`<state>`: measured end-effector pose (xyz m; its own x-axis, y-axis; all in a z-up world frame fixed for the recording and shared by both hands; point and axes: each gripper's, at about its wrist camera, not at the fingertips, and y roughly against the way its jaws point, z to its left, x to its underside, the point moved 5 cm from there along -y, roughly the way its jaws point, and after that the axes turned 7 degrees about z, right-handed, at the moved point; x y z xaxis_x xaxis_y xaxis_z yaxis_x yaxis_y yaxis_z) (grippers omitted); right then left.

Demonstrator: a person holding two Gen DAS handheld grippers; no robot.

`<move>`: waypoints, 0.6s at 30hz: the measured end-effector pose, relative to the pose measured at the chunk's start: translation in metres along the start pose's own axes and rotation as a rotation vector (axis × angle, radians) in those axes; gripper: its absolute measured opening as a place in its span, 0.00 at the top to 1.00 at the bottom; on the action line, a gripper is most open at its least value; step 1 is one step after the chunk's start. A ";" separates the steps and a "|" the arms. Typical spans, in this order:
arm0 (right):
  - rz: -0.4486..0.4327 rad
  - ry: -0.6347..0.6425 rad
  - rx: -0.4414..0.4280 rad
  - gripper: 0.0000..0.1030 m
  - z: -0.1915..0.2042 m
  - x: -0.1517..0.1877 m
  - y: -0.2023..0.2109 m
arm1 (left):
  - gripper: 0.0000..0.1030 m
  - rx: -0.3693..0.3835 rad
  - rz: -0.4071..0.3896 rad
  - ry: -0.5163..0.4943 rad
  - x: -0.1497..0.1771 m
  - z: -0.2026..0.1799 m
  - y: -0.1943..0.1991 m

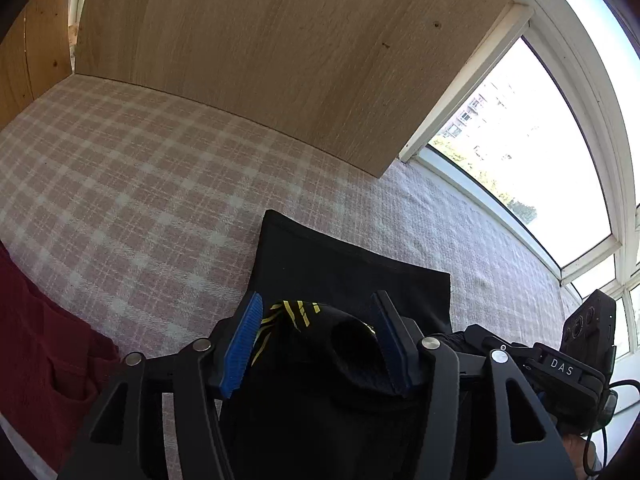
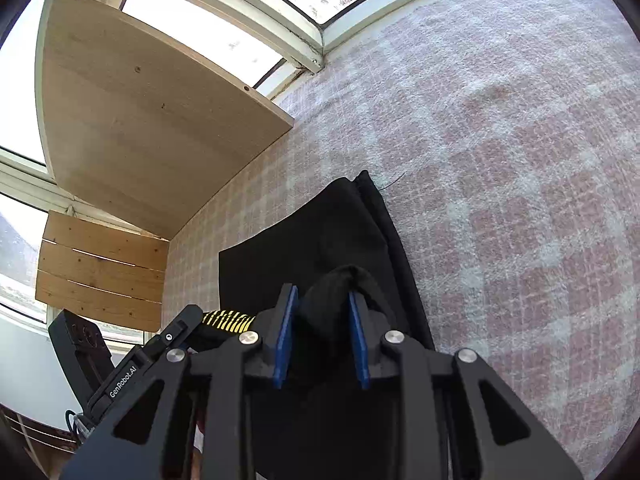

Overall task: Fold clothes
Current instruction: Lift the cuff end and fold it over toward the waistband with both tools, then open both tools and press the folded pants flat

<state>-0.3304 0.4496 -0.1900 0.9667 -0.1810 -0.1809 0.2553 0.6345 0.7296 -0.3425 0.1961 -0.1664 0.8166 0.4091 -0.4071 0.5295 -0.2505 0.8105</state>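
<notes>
Blown-out window (image 1: 528, 152) daylight; sharp; fisheye-warped edges.

Garment (image 1: 352, 276) on blanket (image 1: 140, 200), beside board (image 1: 280, 60)

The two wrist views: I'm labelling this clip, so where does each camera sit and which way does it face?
Left wrist: on the left gripper, looking down along its fingers at the black garment on the checked cloth; the right gripper shows at the right.
Right wrist: on the right gripper, looking down at the same garment; the left gripper shows at the lower left.
Shared: garment, cloth, wooden board, window.
</notes>
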 end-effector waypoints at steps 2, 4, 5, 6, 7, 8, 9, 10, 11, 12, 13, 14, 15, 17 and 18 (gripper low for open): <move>-0.014 0.014 0.008 0.70 0.001 -0.002 0.004 | 0.27 0.018 -0.070 0.028 -0.012 0.006 0.016; -0.030 0.027 0.017 0.64 0.004 -0.005 0.010 | 0.27 0.012 -0.090 0.022 -0.020 0.010 0.023; -0.042 0.039 0.020 0.62 0.006 -0.007 0.014 | 0.27 0.003 -0.091 0.014 -0.024 0.011 0.024; -0.055 0.052 0.021 0.54 0.008 -0.010 0.017 | 0.27 -0.006 -0.093 0.007 -0.027 0.013 0.025; -0.069 0.063 0.019 0.47 0.011 -0.013 0.020 | 0.27 -0.005 -0.093 0.008 -0.027 0.013 0.027; -0.083 0.073 0.015 0.45 0.014 -0.015 0.023 | 0.27 -0.003 -0.091 0.007 -0.023 0.012 0.029; -0.088 0.082 0.009 0.45 0.017 -0.019 0.026 | 0.27 -0.002 -0.089 0.004 -0.018 0.011 0.030; -0.092 0.094 0.006 0.45 0.021 -0.021 0.030 | 0.27 0.003 -0.079 -0.012 -0.010 0.007 0.031; -0.098 0.108 0.004 0.45 0.024 -0.023 0.034 | 0.27 0.009 -0.069 -0.028 -0.001 0.003 0.032; -0.099 0.132 0.009 0.45 0.028 -0.024 0.038 | 0.27 0.011 -0.061 -0.044 0.010 0.000 0.034; -0.088 0.169 0.015 0.45 0.033 -0.021 0.041 | 0.27 0.018 -0.049 -0.061 0.022 -0.003 0.034; -0.072 0.210 0.021 0.45 0.037 -0.016 0.043 | 0.27 0.025 -0.036 -0.078 0.035 -0.006 0.035; -0.051 0.257 0.020 0.45 0.042 -0.009 0.045 | 0.27 0.031 -0.023 -0.094 0.047 -0.009 0.035; 0.021 0.349 0.019 0.45 0.047 0.014 0.042 | 0.27 0.029 0.004 -0.136 0.070 -0.015 0.036; 0.062 0.387 0.022 0.45 0.048 0.027 0.037 | 0.27 0.016 0.014 -0.157 0.078 -0.017 0.036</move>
<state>-0.2961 0.4321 -0.1358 0.9164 0.1565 -0.3684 0.2001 0.6180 0.7602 -0.2638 0.2341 -0.1622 0.8489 0.2633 -0.4582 0.5208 -0.2697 0.8099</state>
